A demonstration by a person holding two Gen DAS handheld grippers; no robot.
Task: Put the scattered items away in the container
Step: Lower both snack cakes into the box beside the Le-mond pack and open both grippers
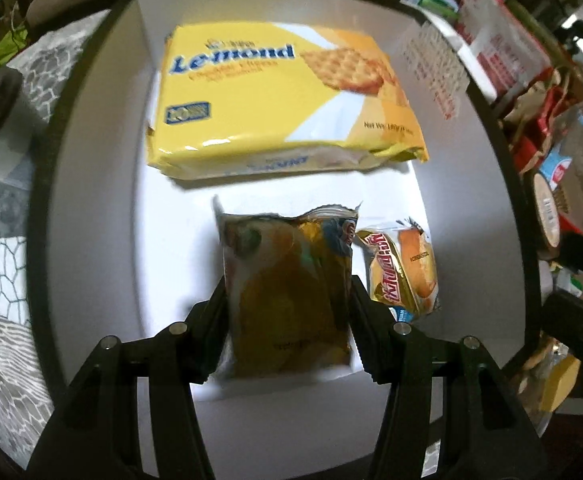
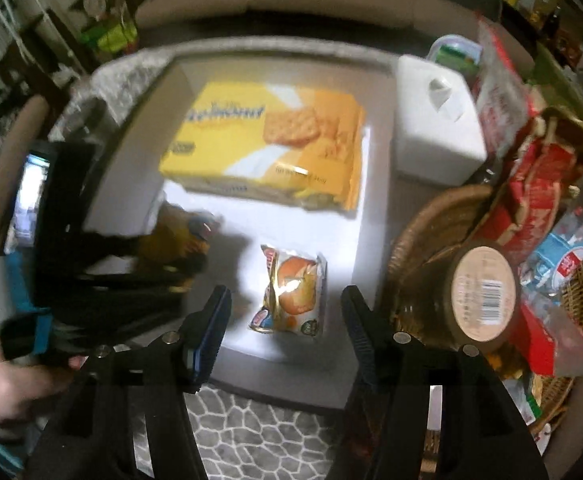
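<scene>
My left gripper (image 1: pixel 289 286) is shut on a yellow snack packet (image 1: pixel 291 296), which hangs over the floor of the white box (image 1: pixel 99 160). A large yellow Lemond cracker pack (image 1: pixel 283 100) lies flat at the far end of the box. A small orange-and-gold cake packet (image 1: pixel 403 272) lies on the box floor to the right of the held packet. In the right wrist view my right gripper (image 2: pixel 286 294) stands open above that cake packet (image 2: pixel 291 292), not touching it. The left gripper (image 2: pixel 163 264) shows there at the left, blurred, with the yellow packet (image 2: pixel 179 236) in it.
A white tissue box (image 2: pixel 439 136) stands right of the container. A wicker basket (image 2: pixel 419 232) packed with red and blue snack packs and a round-lidded jar (image 2: pixel 483 292) crowds the right side. A grey patterned cloth (image 2: pixel 251 432) covers the table. A person's hand (image 2: pixel 7 384) holds the left gripper.
</scene>
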